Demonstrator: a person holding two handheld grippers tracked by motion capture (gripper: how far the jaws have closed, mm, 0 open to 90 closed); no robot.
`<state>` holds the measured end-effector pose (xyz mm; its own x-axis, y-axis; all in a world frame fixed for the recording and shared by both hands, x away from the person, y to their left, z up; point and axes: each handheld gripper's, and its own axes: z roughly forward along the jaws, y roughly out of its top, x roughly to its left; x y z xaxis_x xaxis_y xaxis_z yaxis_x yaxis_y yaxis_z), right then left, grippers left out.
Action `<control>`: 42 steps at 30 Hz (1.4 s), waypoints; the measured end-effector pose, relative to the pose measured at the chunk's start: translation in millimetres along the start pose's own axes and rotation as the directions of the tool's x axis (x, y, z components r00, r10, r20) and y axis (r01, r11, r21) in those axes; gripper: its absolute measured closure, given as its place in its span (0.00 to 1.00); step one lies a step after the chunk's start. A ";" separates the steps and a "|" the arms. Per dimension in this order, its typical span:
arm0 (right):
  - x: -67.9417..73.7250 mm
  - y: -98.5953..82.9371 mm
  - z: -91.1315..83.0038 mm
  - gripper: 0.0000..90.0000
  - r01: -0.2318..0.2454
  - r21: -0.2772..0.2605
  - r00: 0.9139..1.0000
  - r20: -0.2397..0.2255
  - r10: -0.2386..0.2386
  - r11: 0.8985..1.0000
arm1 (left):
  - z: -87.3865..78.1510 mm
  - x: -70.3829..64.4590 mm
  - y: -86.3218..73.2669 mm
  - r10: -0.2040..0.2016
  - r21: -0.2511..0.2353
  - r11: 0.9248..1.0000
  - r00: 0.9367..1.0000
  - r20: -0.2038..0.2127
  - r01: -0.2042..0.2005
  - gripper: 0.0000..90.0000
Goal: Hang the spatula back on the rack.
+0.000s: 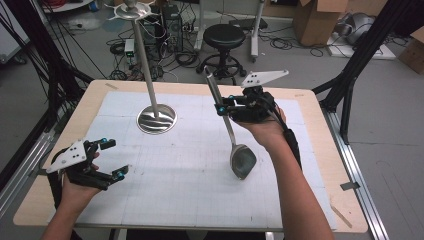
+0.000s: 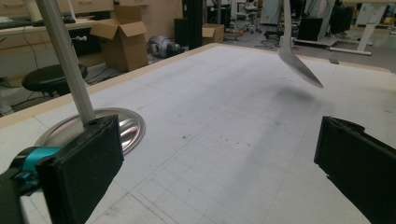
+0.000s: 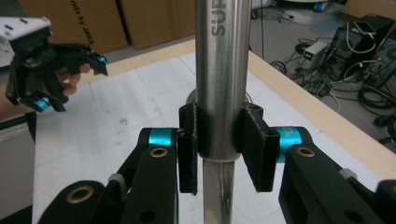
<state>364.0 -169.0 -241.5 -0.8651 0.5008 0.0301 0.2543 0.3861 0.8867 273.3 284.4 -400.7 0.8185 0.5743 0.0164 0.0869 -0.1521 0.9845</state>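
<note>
My right gripper (image 1: 220, 107) is shut on the handle of a large steel spoon (image 1: 243, 161), held above the white mat right of centre with its bowl hanging down toward me. In the right gripper view the jaws (image 3: 219, 140) clamp the spoon's round handle (image 3: 222, 56) from both sides. My left gripper (image 1: 115, 158) is open over the mat's near left corner, jaws wide apart with nothing between them (image 2: 219, 163). Seen from the left gripper, the spoon's bowl (image 2: 299, 65) floats at upper right. The left gripper (image 3: 70, 81) also appears far off at the upper left of the right gripper view.
A metal stand with a round base (image 1: 156, 119) and a tall slanted pole (image 1: 144, 60) rises from the mat's back left; its base (image 2: 128, 130) lies just beyond my left jaw. Behind the wooden table (image 1: 310, 100) are a black stool (image 1: 223, 37) and cardboard boxes (image 1: 315, 20).
</note>
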 end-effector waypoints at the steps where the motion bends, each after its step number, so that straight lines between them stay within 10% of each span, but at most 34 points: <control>1: -0.1 3.8 0.1 0.77 0.000 -0.004 1.000 0.000 0.000 1.000 | -0.1 0.2 0.1 0.002 0.000 1.000 1.000 0.000 -0.002 0.02; 32: -5.1 89.5 38.4 0.77 0.069 0.008 0.993 -0.101 -0.068 0.998 | -2.1 -0.4 1.1 0.001 -0.008 1.000 1.000 0.000 -0.001 0.02; 42: -25.5 105.7 60.1 0.77 0.046 0.014 0.995 -0.091 -0.045 0.999 | -2.1 0.5 0.7 0.008 -0.003 1.000 1.000 0.002 -0.008 0.02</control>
<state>438.9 -94.4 -176.3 -0.9114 0.4103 0.0319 0.2197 0.4194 0.8808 272.6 286.3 -399.6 0.8201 0.5717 0.0237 0.0791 -0.1544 0.9848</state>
